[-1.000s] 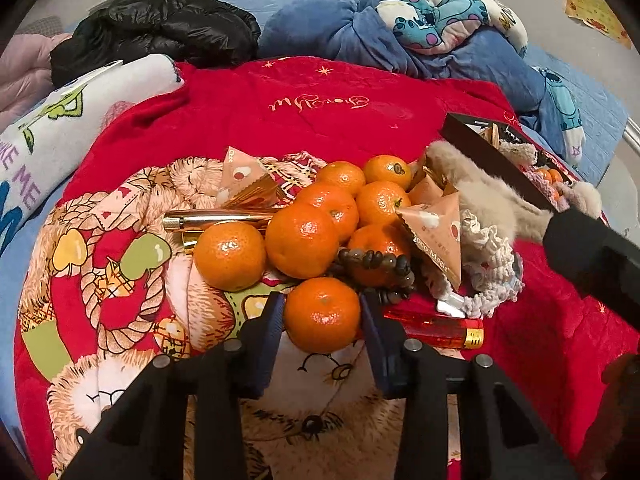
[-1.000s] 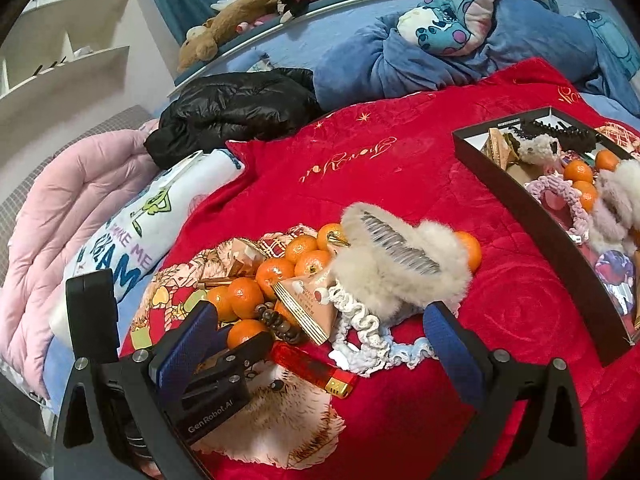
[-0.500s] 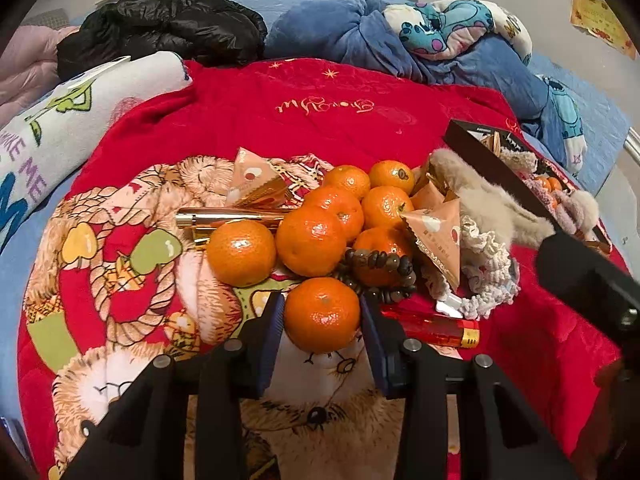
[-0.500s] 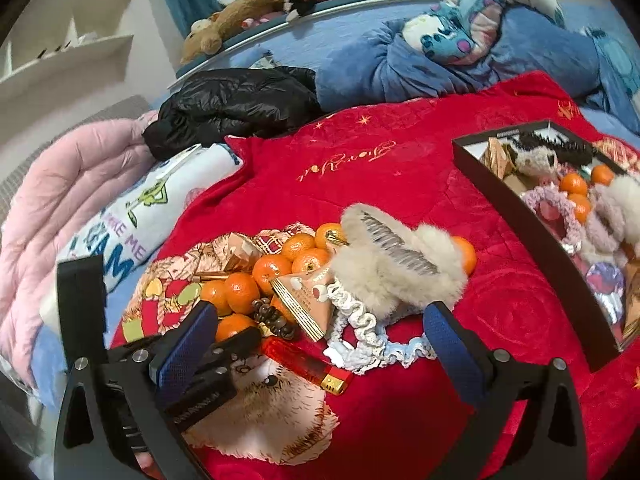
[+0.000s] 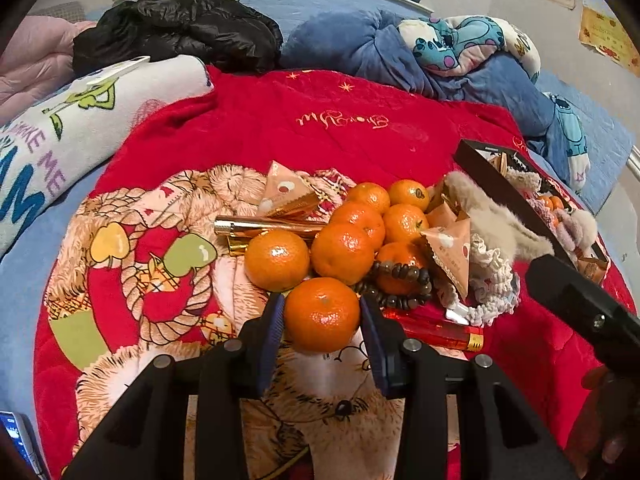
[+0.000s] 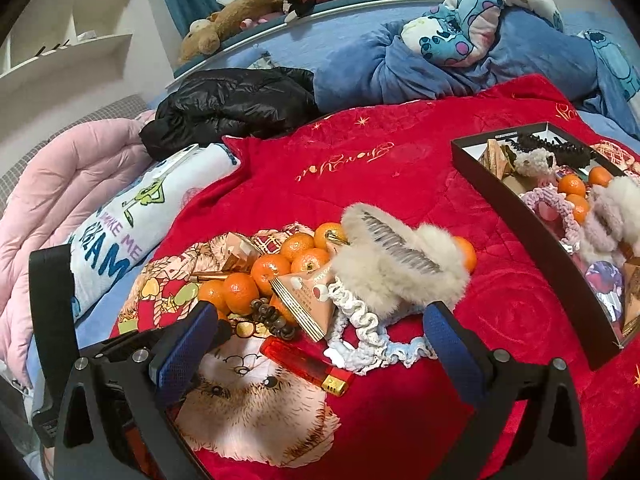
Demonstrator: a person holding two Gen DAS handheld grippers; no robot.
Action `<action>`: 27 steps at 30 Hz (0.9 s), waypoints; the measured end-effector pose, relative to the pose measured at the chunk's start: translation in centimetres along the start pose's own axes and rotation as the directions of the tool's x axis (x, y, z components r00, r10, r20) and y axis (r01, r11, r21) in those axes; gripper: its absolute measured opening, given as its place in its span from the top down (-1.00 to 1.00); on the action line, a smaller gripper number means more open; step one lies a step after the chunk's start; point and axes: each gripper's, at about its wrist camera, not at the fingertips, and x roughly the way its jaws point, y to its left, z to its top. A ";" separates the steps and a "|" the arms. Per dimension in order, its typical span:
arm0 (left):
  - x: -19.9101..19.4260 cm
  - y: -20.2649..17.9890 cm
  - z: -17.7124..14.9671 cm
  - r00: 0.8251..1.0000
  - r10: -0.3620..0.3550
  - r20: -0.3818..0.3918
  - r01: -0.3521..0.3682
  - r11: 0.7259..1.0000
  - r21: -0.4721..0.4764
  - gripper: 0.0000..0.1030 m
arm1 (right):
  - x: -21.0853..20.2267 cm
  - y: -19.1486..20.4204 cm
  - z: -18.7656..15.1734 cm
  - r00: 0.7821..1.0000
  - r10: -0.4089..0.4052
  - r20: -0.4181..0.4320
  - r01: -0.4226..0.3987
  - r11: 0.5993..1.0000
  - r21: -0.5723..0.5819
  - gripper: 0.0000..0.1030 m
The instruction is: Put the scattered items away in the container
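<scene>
A tangerine point(image 5: 322, 314) sits between the blue pads of my left gripper point(image 5: 322, 320), which is shut on it at the near edge of a pile. The pile holds several more tangerines point(image 5: 342, 252), a brown bead bracelet point(image 5: 400, 284), triangular snack packets point(image 5: 450, 256), a gold tube point(image 5: 264, 226), a red lighter point(image 6: 304, 364), a white scrunchie point(image 6: 360, 328) and a furry hair clip point(image 6: 396, 268). My right gripper point(image 6: 318, 316) hangs open above the lighter and scrunchie, holding nothing. The black tray point(image 6: 516, 208) lies to the right with several items in it.
Everything rests on a red blanket point(image 5: 320, 120) spread over a bed. A black jacket point(image 5: 180, 28), a white printed towel point(image 5: 80, 120), a pink quilt point(image 6: 48, 200) and a blue plush blanket point(image 6: 460, 52) ring the far side. A phone point(image 5: 16, 440) lies at the near left.
The left wrist view has drifted slightly, so the pile sits a little further right, with the tangerine still gripped. The right gripper has stayed put and open.
</scene>
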 end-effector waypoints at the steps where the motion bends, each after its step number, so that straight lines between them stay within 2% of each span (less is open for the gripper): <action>1: -0.1 0.0 0.1 1.000 0.000 0.005 0.000 1.000 0.000 0.23 | 0.0 0.0 0.0 1.000 0.000 0.000 0.000 1.000 0.001 -1.00; 19: -1.5 0.5 0.6 0.998 -0.017 0.060 0.018 1.000 -0.016 0.23 | 0.1 -0.5 0.0 1.000 0.017 -0.007 -0.017 0.999 0.028 -1.00; 27: -1.5 0.9 0.3 0.998 -0.007 0.057 0.009 1.000 -0.023 0.23 | -0.7 -1.3 0.2 1.000 0.020 0.015 -0.021 0.998 0.055 -1.00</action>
